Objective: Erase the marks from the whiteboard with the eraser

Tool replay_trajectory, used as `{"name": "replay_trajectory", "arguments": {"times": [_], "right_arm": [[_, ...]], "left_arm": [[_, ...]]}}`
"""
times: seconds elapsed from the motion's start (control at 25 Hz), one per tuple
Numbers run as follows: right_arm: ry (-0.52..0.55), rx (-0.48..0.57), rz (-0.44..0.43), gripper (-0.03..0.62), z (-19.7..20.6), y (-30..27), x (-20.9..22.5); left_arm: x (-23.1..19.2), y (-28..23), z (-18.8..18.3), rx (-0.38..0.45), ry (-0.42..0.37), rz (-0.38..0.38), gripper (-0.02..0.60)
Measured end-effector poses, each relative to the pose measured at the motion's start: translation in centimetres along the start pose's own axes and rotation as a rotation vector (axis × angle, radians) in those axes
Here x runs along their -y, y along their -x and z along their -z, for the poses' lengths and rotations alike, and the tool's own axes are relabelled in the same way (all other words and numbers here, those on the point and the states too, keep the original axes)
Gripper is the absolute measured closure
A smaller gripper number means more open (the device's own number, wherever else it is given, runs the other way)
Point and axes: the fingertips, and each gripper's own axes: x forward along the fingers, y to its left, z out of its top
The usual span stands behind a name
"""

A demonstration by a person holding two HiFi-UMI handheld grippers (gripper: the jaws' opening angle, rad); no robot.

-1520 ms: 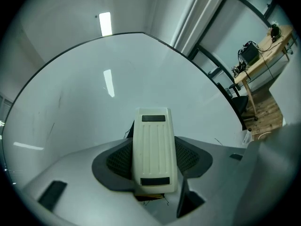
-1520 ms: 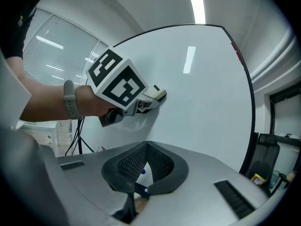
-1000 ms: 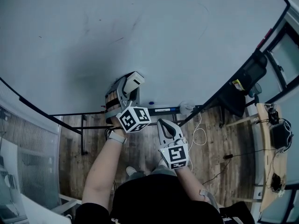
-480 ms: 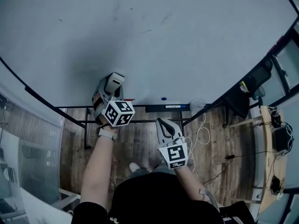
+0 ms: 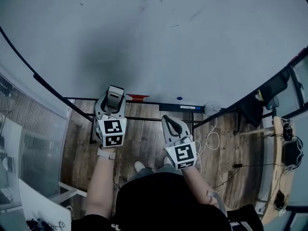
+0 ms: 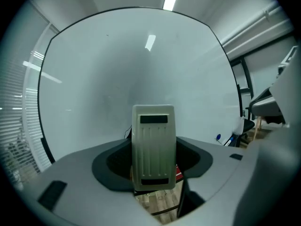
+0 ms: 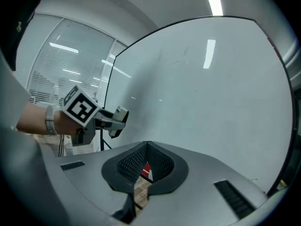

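The whiteboard [image 5: 159, 42] fills the upper head view, with a few faint dark marks [image 5: 193, 15] near its top. My left gripper [image 5: 114, 94] is shut on a pale grey eraser [image 5: 115, 91], held upright near the board's lower left edge. The eraser [image 6: 153, 147] stands between the jaws with the whiteboard [image 6: 141, 65] behind it, apparently off the surface. My right gripper [image 5: 169, 121] is shut with nothing in it, lower and to the right. From the right gripper view, the left gripper [image 7: 113, 120] and eraser [image 7: 122, 113] show beside the whiteboard [image 7: 211, 107].
A red object [image 5: 138, 97] and a blue-capped marker [image 5: 179, 99] lie on the board's tray [image 5: 185, 108]. The black stand's legs and white cables rest on the wooden floor [image 5: 144, 143]. A dark chair [image 5: 260, 102] and a desk [image 5: 278, 162] are at the right, window blinds [image 5: 29, 143] at the left.
My left gripper has carried the eraser leftwards and down along the board's lower edge. The right gripper has barely moved.
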Motion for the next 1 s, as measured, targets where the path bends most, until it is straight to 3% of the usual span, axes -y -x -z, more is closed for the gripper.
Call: {"name": "replay_trajectory", "arguments": {"times": [0.16, 0.48, 0.72, 1.0], "right_arm": [[-0.020, 0.033, -0.085, 0.568, -1.6, -0.9, -1.4], [0.002, 0.102, -0.282, 0.568, -5.5, -1.7, -4.4], [0.041, 0.149, -0.432, 0.568, -7.7, -1.8, -6.2], [0.077, 0.139, -0.532, 0.568, -7.1, -1.4, -7.0]], "left_arm": [[0.3, 5.0, -0.8, 0.056, 0.016, 0.013, 0.319], [0.5, 12.1, -0.8, 0.121, 0.099, -0.047, 0.319], [0.5, 14.6, -0.3, 0.110, 0.137, -0.116, 0.319], [1.9, 15.3, 1.4, 0.062, 0.196, -0.180, 0.319]]}}
